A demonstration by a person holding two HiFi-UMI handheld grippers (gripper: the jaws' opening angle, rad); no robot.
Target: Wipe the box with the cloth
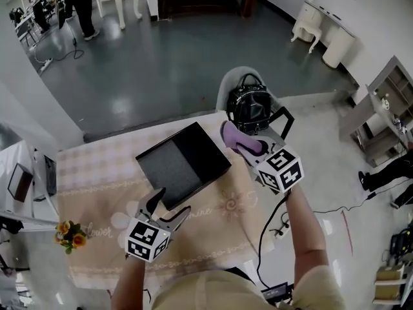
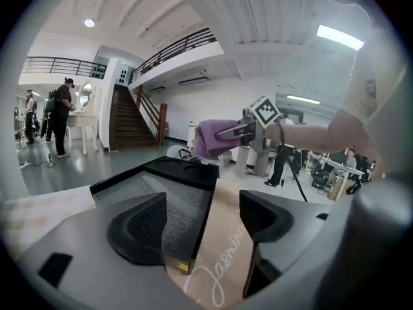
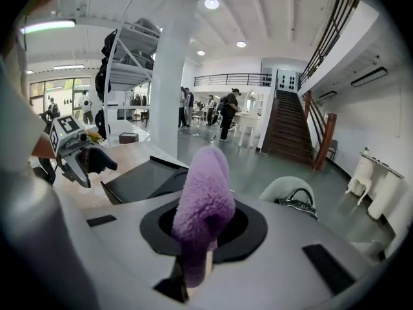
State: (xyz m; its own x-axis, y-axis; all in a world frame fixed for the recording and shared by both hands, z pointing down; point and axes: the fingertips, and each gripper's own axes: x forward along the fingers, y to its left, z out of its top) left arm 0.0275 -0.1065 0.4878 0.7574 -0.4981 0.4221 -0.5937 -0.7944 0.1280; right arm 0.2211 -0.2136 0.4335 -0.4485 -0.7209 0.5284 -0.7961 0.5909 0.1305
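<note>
Nearest in the head view, the left gripper (image 1: 169,206) hangs at the near edge of the black box (image 1: 184,162), which lies on the beige table (image 1: 97,179). The right gripper (image 1: 240,146) carries the purple cloth (image 1: 235,136) just beside the box's right corner. Left gripper view: jaws spread apart, the box's near corner showing between them. Right gripper view: jaws pinched on the cloth, with the box farther off to the left.

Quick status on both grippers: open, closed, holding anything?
Left gripper: open, holding nothing, jaws apart at the near corner of the black box.
Right gripper: closed on the purple cloth.
</note>
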